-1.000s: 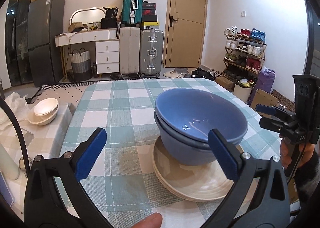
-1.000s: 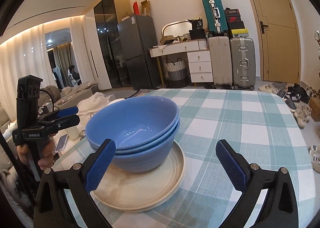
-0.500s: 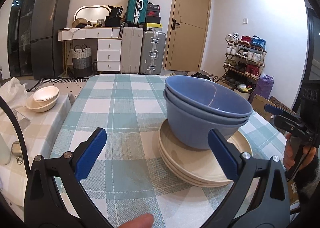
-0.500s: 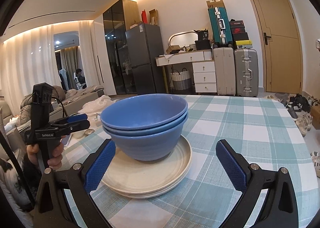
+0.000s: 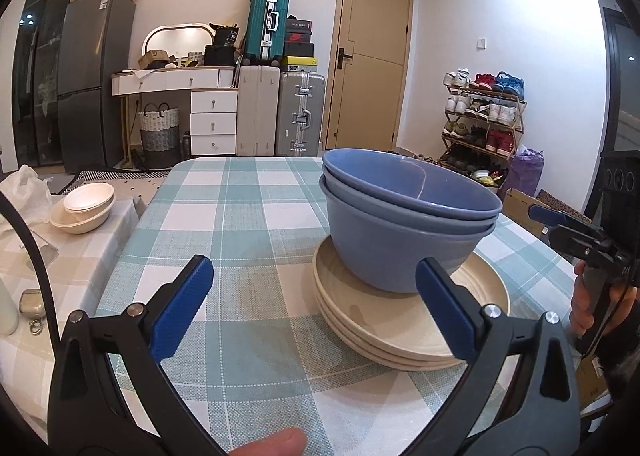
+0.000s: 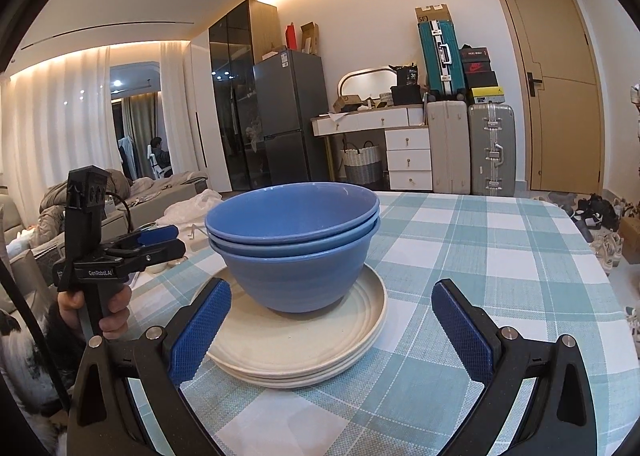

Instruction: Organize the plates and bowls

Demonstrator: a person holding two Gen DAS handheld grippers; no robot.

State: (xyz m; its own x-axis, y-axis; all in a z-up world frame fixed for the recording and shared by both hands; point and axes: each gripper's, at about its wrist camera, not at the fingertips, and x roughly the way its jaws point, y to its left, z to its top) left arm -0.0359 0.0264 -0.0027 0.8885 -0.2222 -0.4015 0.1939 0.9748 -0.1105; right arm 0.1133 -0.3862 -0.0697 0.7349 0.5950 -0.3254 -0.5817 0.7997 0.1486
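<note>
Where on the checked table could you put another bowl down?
The checked tablecloth is bare to the left of the cream plates, out to the table's left edge, and behind them toward the suitcases. In the right wrist view it is also bare to their right. The crowded spot is the plates, with the blue bowls on top.

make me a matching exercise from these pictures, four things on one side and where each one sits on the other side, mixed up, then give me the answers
Things:
1. blue bowls
2. cream plates
3. white bowls
4. teal suitcase

Places:
A. on the side table left of the checked table
B. directly on the checked tablecloth
C. on top of the upright suitcases by the door
D. nested, on the plate stack

Pairs: 1-D, 2-B, 3-A, 4-C
</note>
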